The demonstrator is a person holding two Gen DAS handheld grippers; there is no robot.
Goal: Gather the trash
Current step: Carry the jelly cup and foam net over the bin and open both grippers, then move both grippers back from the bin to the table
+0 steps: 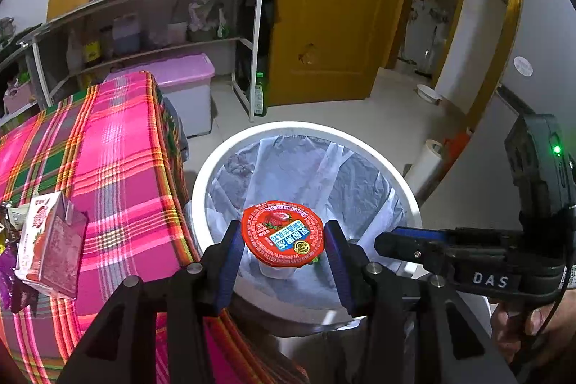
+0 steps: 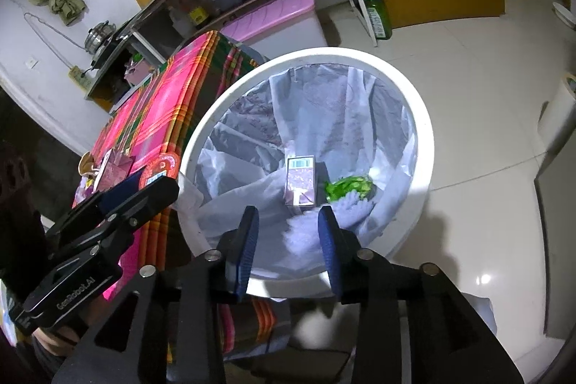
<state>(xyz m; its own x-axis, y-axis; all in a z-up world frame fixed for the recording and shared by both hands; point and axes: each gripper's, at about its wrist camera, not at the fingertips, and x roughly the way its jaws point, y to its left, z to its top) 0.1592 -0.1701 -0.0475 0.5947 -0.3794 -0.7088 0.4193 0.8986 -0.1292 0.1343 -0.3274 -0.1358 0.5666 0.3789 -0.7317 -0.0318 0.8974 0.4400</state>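
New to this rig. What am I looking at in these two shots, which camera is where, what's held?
There is no robot arm: a person carries a hand-held two-finger gripper in each hand, and each has a fisheye camera looking forward along its fingers.

The left wrist view shows the left gripper over a white trash bin lined with a bag. A cup with a red foil lid sits between its blue pads; it looks held. The right gripper's body shows at that picture's right edge.

The right wrist view shows the right gripper above the same bin. Its jaws are apart with nothing between them. In the bin lie a small carton and a green wrapper.

Beside the bin is a table with a pink plaid cloth. A drink carton and some wrappers remain on it.
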